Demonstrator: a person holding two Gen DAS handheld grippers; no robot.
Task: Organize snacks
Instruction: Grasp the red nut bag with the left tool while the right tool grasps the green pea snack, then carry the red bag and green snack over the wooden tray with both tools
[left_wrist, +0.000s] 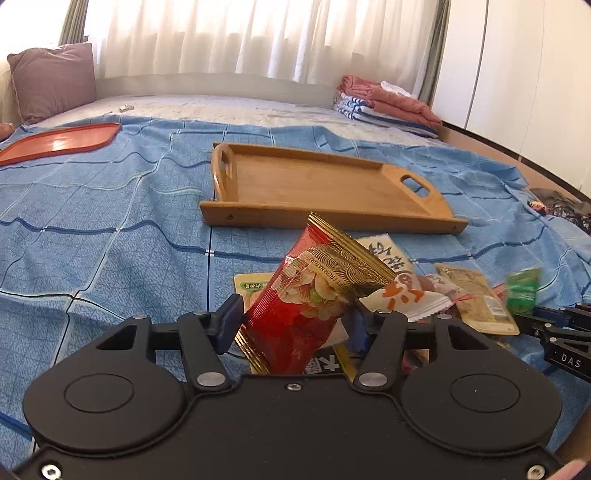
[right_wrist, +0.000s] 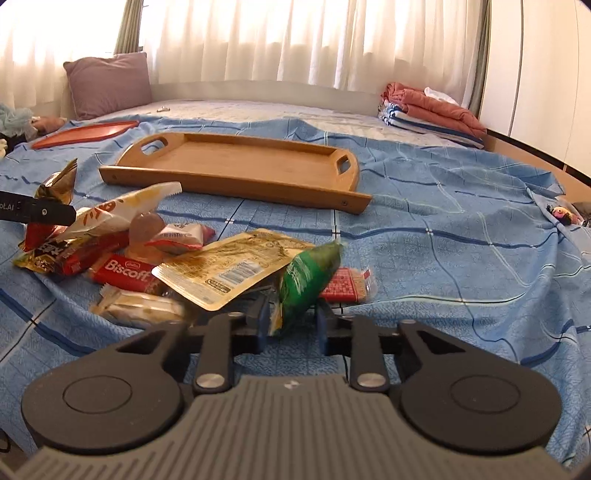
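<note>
A blue checked bedspread (left_wrist: 110, 229) is spread over the bed. A wooden tray (right_wrist: 236, 162) is set toward the middle of it, beyond a heap of snack packets (right_wrist: 177, 258) piled near the front edge. The left gripper (left_wrist: 295, 321) is clamped on a red and gold packet (left_wrist: 314, 291), held tilted above the heap. The right gripper (right_wrist: 291, 325) is closed on a green packet (right_wrist: 306, 277), raised at the heap's right end; this packet is blurred.

Wooden tray (right_wrist: 236, 162) bare inside; open bedspread (right_wrist: 461, 258) toward the bed's right edge. Snack pile (right_wrist: 155, 254) crowds the near-left approach to it.
</note>
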